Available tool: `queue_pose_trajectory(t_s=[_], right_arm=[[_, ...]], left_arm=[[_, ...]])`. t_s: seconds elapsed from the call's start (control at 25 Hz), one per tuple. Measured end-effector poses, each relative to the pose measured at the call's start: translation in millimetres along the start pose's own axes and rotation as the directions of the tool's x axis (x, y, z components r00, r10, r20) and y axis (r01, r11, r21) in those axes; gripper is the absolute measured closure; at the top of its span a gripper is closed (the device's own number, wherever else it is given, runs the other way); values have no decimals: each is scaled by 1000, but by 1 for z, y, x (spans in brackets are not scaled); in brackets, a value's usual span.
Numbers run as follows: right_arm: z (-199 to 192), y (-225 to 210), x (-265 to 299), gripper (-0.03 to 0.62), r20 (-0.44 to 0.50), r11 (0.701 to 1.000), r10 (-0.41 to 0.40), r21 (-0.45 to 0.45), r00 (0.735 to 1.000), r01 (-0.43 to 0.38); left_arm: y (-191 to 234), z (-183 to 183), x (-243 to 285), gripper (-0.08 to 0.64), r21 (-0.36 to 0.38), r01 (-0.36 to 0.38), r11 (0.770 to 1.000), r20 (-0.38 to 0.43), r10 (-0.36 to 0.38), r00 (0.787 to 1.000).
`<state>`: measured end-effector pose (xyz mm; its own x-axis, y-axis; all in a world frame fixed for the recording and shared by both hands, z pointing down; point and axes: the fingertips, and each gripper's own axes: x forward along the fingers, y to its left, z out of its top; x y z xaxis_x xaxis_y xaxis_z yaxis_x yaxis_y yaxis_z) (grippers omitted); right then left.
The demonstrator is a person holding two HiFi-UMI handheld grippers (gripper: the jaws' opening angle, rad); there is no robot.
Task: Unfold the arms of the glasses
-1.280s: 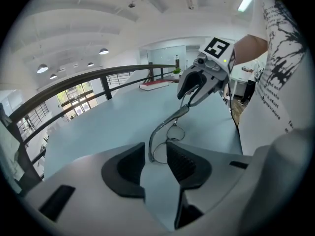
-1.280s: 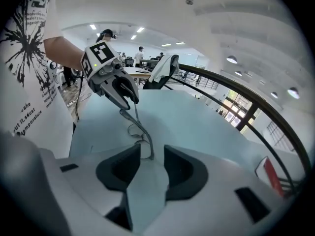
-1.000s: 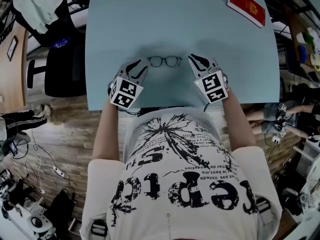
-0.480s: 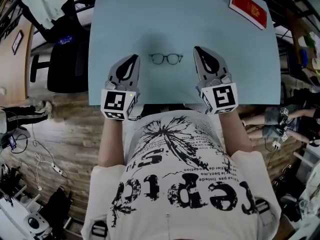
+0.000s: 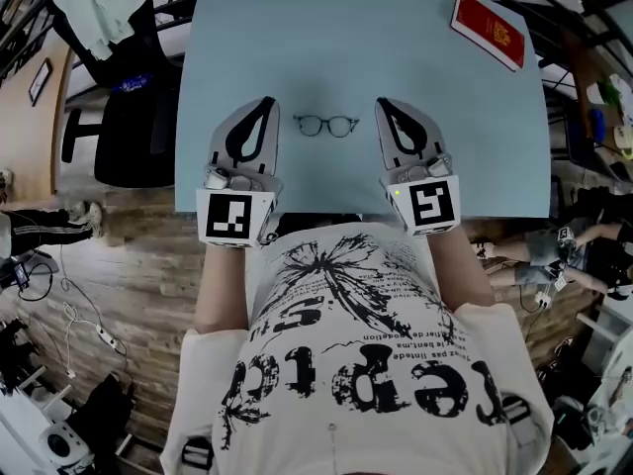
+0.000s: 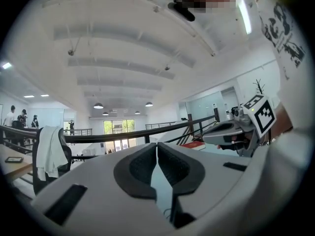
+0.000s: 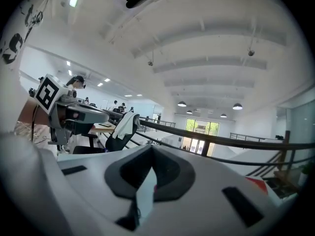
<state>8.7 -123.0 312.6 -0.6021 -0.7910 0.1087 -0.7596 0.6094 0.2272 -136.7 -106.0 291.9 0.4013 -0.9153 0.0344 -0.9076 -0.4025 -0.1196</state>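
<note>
Flanking the glasses [image 5: 325, 125], both grippers [image 5: 264, 101] [image 5: 382, 103] hover; red book [image 5: 487, 30] lies apart.

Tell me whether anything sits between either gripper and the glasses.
Nothing visible does. The glasses lie on the bare table, flanked by the left gripper and the right gripper, both shut and empty. The red book lies away at the far right corner.

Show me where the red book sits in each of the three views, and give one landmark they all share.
Head view: the red book lies flat at the upper right of the picture.
Left gripper view: it shows as a thin red sliver just right of centre.
Right gripper view: only a small red patch shows at lower right.
Shared landmark: the black chair draped with white cloth.
</note>
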Motion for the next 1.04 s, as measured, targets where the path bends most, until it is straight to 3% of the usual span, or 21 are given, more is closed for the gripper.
queue_pose_trajectory(t_s=[1.04], right_arm=[[-22, -13, 18, 584, -43, 999, -1, 35, 999, 2]], left_arm=[[6, -20, 23, 535, -3, -33, 999, -85, 33, 996]])
